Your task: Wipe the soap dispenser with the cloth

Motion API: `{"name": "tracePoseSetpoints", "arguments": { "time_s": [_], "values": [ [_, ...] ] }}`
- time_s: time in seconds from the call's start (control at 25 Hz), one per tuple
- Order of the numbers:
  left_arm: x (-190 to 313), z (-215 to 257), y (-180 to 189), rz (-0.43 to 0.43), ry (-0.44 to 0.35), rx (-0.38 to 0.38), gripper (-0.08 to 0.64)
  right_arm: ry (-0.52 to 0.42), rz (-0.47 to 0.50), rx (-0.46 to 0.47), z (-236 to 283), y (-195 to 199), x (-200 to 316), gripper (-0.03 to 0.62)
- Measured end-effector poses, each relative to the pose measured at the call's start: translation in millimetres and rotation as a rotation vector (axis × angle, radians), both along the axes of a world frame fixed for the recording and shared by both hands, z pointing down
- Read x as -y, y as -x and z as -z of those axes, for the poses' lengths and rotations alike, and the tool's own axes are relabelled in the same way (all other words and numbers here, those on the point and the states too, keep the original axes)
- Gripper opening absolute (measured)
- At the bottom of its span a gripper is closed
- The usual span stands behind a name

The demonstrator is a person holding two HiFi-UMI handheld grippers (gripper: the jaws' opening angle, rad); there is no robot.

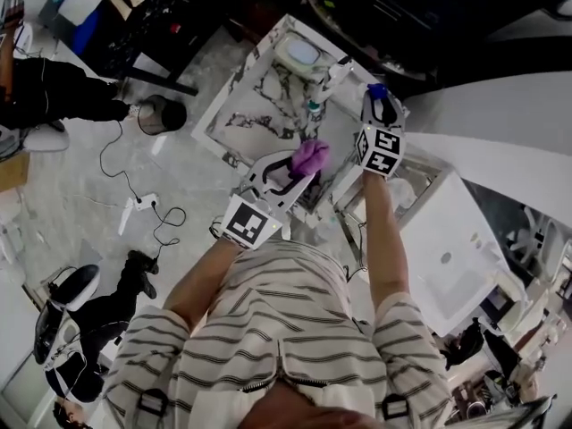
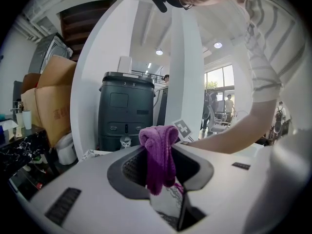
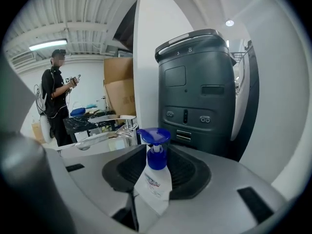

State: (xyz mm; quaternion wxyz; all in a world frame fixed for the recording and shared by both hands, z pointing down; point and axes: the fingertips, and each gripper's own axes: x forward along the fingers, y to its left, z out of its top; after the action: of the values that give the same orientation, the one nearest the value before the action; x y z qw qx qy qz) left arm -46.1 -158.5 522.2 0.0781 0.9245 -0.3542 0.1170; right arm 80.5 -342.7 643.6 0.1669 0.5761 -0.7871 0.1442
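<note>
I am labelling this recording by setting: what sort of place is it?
Probably a lab or workshop with a mock washstand, not a home bathroom: a marble-patterned counter with a basin stands among cardboard boxes, loose floor cables and a large dark grey machine.

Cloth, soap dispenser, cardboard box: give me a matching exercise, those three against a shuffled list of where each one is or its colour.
1. cloth
2. soap dispenser
3. cardboard box

A. brown, off in the background
B. gripped in the right gripper
C. gripped in the left gripper

Pairs: 1-C, 2-B, 3-A
</note>
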Motion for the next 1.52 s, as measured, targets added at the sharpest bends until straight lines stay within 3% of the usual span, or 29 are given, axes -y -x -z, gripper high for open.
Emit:
{"name": "tracePoseSetpoints", "arguments": {
  "time_s": [0.16,0.28,0.68,1.28,1.52],
  "values": [
    [-0.3,1.8,-1.8,0.007,0.022,-0.019,0.12,0.012,0.0,0.006,-0.1,-2.7,-3.7,0.152],
    [-0.9,3.0,-1.2,0.021,0.027,-0.031,0.12,0.028,0.011,0.034,0.4,-0.4,-5.7,0.214],
    [-9.0,16.6,-2.5,0.076,0.012,-0.08,0.12,0.009,-0.007,0.115,26.3,-9.8,-31.7,0.229],
    [-37.8,40.9,-7.2,0.153,-0.039,-0.055,0.12,-0.119,0.049,0.225,120.1,2.1,-113.5,0.156],
    [-42.7,50.3,-7.5,0.183,-0.067,-0.064,0.12,-0.157,0.092,0.23,145.2,19.3,-147.9,0.093]
  ]
}}
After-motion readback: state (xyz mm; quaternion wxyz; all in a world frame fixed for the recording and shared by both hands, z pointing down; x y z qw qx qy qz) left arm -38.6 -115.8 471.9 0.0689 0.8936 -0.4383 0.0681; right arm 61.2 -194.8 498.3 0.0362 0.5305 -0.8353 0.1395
